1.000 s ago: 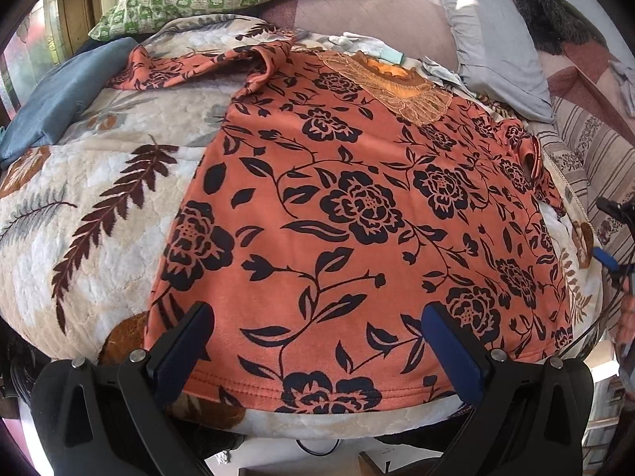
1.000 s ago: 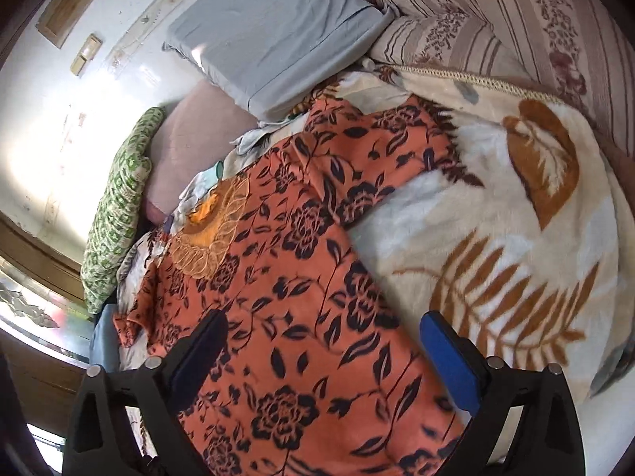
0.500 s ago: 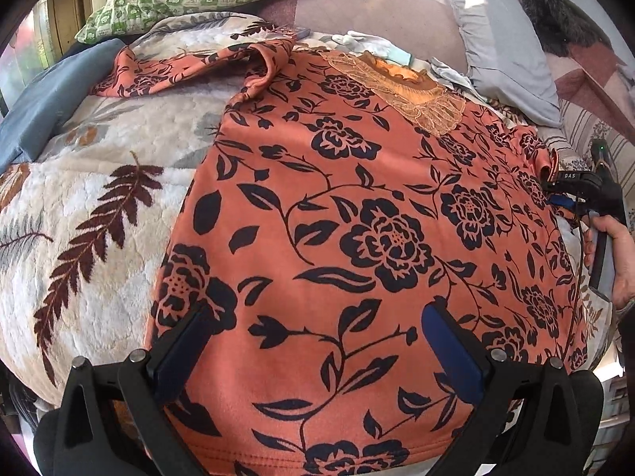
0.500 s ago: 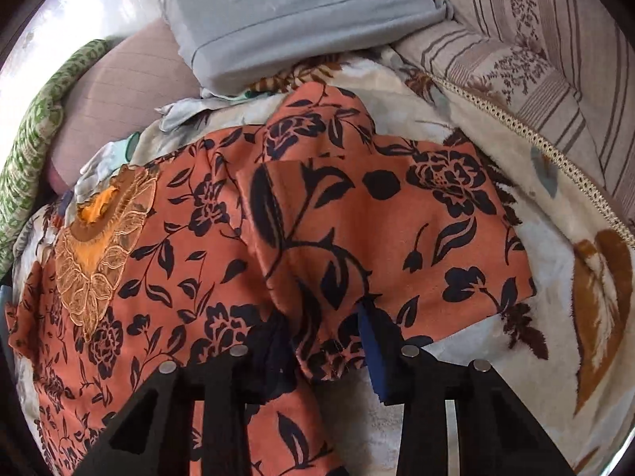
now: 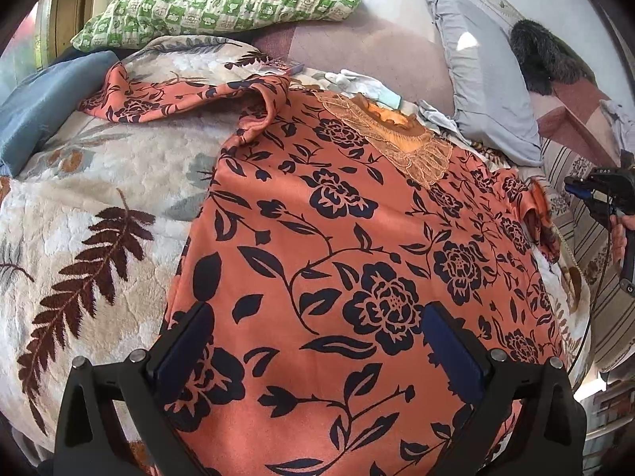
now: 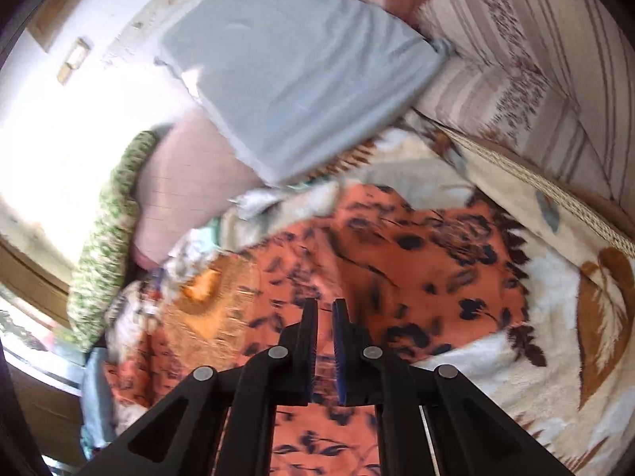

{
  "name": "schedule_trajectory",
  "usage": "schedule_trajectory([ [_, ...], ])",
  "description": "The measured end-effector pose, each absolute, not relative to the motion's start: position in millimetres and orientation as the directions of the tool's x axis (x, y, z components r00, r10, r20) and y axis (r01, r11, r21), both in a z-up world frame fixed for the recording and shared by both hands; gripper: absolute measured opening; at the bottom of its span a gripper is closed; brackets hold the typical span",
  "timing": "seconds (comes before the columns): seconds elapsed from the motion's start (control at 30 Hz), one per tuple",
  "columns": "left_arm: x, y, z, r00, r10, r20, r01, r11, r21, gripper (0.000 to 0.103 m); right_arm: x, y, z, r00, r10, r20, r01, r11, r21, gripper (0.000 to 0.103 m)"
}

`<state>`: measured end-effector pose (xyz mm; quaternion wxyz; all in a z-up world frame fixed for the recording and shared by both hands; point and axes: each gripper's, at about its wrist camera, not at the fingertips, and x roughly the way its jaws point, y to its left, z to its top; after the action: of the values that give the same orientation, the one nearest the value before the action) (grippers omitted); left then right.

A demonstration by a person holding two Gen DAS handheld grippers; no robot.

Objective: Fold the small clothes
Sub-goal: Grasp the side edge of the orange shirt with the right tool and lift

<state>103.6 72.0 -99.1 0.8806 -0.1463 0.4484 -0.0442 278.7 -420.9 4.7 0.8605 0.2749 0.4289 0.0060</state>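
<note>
An orange top with black flowers (image 5: 337, 238) lies spread flat on a leaf-print blanket (image 5: 99, 206), lace collar (image 5: 401, 139) at the far end. Its left sleeve (image 5: 178, 95) stretches out to the far left. My left gripper (image 5: 317, 349) is open and hovers over the lower part of the top. My right gripper (image 6: 324, 313) is nearly closed on the top's right sleeve (image 6: 428, 261) and holds a pinch of the cloth. It also shows in the left wrist view (image 5: 583, 190), lifting the sleeve (image 5: 535, 214) at the top's right edge.
A green checked pillow (image 5: 214, 4), a grey pillow (image 5: 484, 79) and a pink cushion (image 5: 357, 47) lie at the head of the bed. A blue cloth (image 5: 39, 107) lies far left. A striped cushion (image 6: 535, 59) lies to the right.
My right gripper has closed on the right sleeve and lifted it. My left gripper has moved forward over the top and stayed open.
</note>
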Motion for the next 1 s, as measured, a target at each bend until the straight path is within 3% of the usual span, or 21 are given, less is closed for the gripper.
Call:
schedule_trajectory([
  [0.1,104.0,79.6,-101.6,0.6,-0.223,-0.768,-0.058,0.945,-0.32,0.103,292.2,-386.6,34.9,0.653,0.337,-0.678,0.134,0.83,0.541,0.008],
  [0.2,106.2,88.6,-102.9,0.604,-0.225,-0.765,-0.073,0.94,-0.334,0.103,307.5,-342.1,56.3,0.642,0.346,-0.684,0.067,0.863,0.5,0.009],
  [0.23,106.1,92.0,-103.2,0.607,-0.229,-0.761,-0.079,0.935,-0.345,0.103,313.0,-329.8,55.2,0.615,0.328,-0.717,0.06,0.887,0.457,0.01],
  [0.3,105.3,97.2,-103.5,0.612,-0.233,-0.756,-0.091,0.928,-0.361,0.103,317.5,-310.4,42.5,0.58,0.119,-0.806,0.085,0.975,0.206,0.012],
  [0.37,105.1,98.7,-103.8,0.612,-0.239,-0.754,-0.093,0.925,-0.368,0.103,314.6,-306.5,11.8,0.53,-0.099,-0.842,0.118,0.992,-0.042,0.026],
  [0.43,104.7,96.9,-104.2,0.611,-0.238,-0.755,-0.085,0.928,-0.362,0.103,308.2,-315.9,-20.5,0.495,-0.2,-0.846,0.143,0.979,-0.148,0.051],
  [0.47,104.9,94.8,-104.5,0.61,-0.236,-0.757,-0.078,0.932,-0.353,0.103,304.1,-325.0,-33.9,0.476,-0.21,-0.854,0.16,0.975,-0.151,0.056],
  [0.6,108.1,88.4,-107.2,0.604,-0.223,-0.765,-0.065,0.943,-0.326,0.103,286.9,-338.6,-58.3,0.455,-0.154,-0.877,0.138,0.985,-0.101,0.057],
  [0.7,110.2,86.0,-110.4,0.593,-0.232,-0.771,-0.065,0.941,-0.333,0.103,287.3,-337.6,-66.7,0.448,-0.173,-0.877,0.11,0.984,-0.138,0.064],
  [0.8,109.8,84.2,-110.8,0.594,-0.222,-0.774,-0.062,0.946,-0.319,0.103,298.5,-343.7,-76.1,0.439,-0.259,-0.86,0.155,0.965,-0.211,0.063],
  [0.83,109.4,84.5,-110.7,0.595,-0.22,-0.773,-0.063,0.946,-0.318,0.103,303.0,-350.4,-81.7,0.416,-0.278,-0.866,0.175,0.959,-0.224,0.05],
  [0.9,109.9,86.5,-110.9,0.595,-0.226,-0.772,-0.068,0.942,-0.328,0.103,310.9,-368.0,-96.6,0.34,-0.204,-0.918,0.207,0.968,-0.138,0.013],
  [1.0,110.6,89.0,-110.3,0.597,-0.237,-0.767,-0.072,0.936,-0.345,0.103,305.1,-385.8,-90.3,0.349,-0.112,-0.93,0.254,0.967,-0.021,0.011],
])
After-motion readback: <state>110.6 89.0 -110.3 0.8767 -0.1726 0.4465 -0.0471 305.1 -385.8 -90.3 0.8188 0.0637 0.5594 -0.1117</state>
